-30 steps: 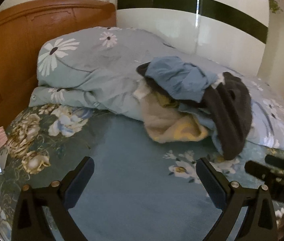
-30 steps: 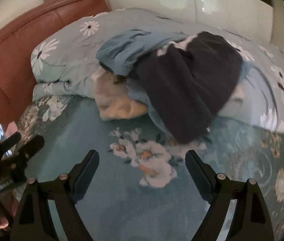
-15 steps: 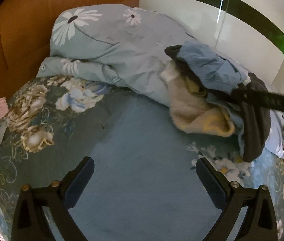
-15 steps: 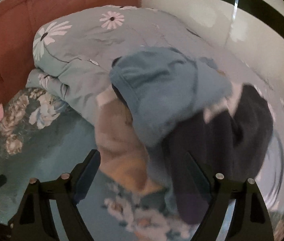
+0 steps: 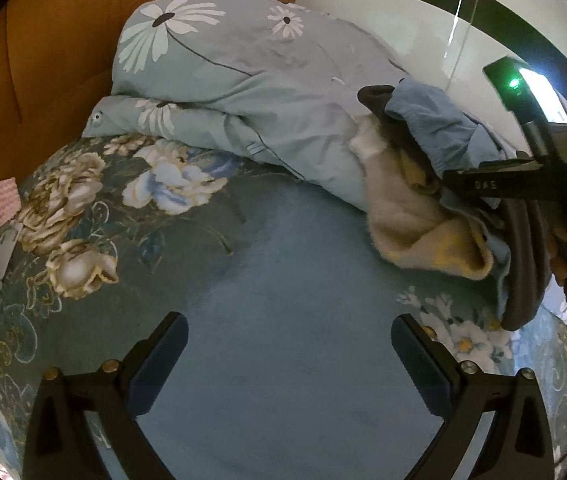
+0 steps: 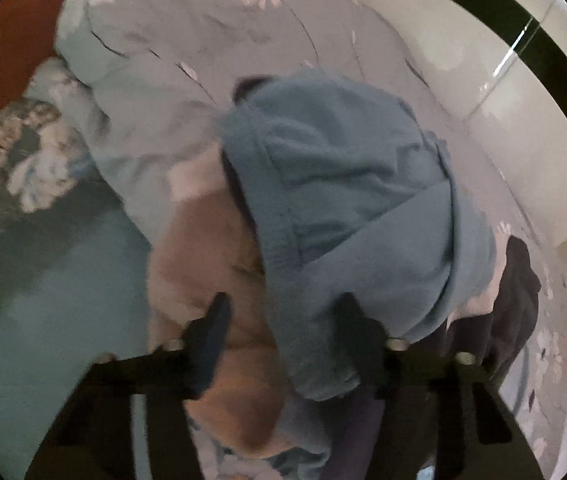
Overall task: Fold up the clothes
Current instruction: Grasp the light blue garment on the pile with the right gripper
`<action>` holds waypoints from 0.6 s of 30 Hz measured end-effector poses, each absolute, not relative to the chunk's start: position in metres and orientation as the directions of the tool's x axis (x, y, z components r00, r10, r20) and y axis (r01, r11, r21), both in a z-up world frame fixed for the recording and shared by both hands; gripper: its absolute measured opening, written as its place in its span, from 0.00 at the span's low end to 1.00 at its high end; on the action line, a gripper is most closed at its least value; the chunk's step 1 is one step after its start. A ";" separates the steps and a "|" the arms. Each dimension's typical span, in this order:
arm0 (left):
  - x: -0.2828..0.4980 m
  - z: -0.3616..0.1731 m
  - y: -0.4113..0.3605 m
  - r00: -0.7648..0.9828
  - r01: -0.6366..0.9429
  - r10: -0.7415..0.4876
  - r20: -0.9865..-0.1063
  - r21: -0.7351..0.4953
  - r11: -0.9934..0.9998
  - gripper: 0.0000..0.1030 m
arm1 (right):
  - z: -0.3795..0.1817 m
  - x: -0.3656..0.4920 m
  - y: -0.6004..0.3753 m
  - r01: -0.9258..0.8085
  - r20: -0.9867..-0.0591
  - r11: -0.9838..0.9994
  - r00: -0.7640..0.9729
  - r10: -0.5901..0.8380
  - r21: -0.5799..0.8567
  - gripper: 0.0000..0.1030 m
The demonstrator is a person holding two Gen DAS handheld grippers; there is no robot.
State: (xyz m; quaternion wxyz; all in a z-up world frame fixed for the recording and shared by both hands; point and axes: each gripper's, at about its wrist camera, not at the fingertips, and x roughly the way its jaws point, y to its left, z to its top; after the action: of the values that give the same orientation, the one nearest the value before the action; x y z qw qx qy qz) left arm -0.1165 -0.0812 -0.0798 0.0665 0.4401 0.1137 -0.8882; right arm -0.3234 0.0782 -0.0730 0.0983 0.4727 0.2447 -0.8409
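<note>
While the bed (image 5: 283, 360) is taken up at its far side by a bunched floral duvet (image 5: 243, 80), the heap of clothes (image 5: 423, 200) is seen lying against that duvet, well clear of the open sheet kept for folding. Over the heap the right claw (image 6: 283, 320) has just been closing, its jaws now half shut astride a blue garment (image 6: 343, 200) and the beige fleece (image 6: 203, 280) beneath; whether the pads press cloth cannot be told through the blur. Two garments may be caught together, dragging the heap. The left claw (image 5: 287, 360) is held wide open and empty above bare sheet. The dark garment (image 6: 519, 300) is largely hidden.
</note>
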 end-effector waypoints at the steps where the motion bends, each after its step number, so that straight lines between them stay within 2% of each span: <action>1: -0.116 -0.081 -0.083 -0.599 0.222 -0.016 -0.800 -0.147 -0.964 1.00 | -0.074 -0.328 0.082 0.381 -0.846 -0.866 -0.526 0.084 -0.323 0.36; 3: -0.115 -0.081 -0.086 -0.595 0.229 -0.014 -0.803 -0.153 -0.961 1.00 | -0.072 -0.336 0.091 0.353 -0.858 -0.887 -0.505 0.089 -0.299 0.26; 4: -0.115 -0.081 -0.087 -0.594 0.233 -0.013 -0.804 -0.157 -0.960 1.00 | -0.070 -0.338 0.095 0.337 -0.861 -0.896 -0.501 0.089 -0.288 0.14; 5: -0.114 -0.081 -0.089 -0.594 0.236 -0.010 -0.805 -0.162 -0.958 1.00 | -0.067 -0.340 0.099 0.320 -0.864 -0.907 -0.496 0.086 -0.275 0.10; 18: -0.100 -0.055 -0.094 -0.613 0.218 0.038 -0.789 -0.216 -0.952 1.00 | 0.008 -0.288 0.154 0.252 -0.865 -0.964 -0.463 -0.193 0.080 0.05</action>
State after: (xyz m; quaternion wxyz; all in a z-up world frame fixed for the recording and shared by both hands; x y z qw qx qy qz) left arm -0.1003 -0.0940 -0.0553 0.0509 0.4370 0.1467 -0.8859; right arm -0.2878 0.1538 0.0077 0.1299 0.5017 0.0295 -0.8547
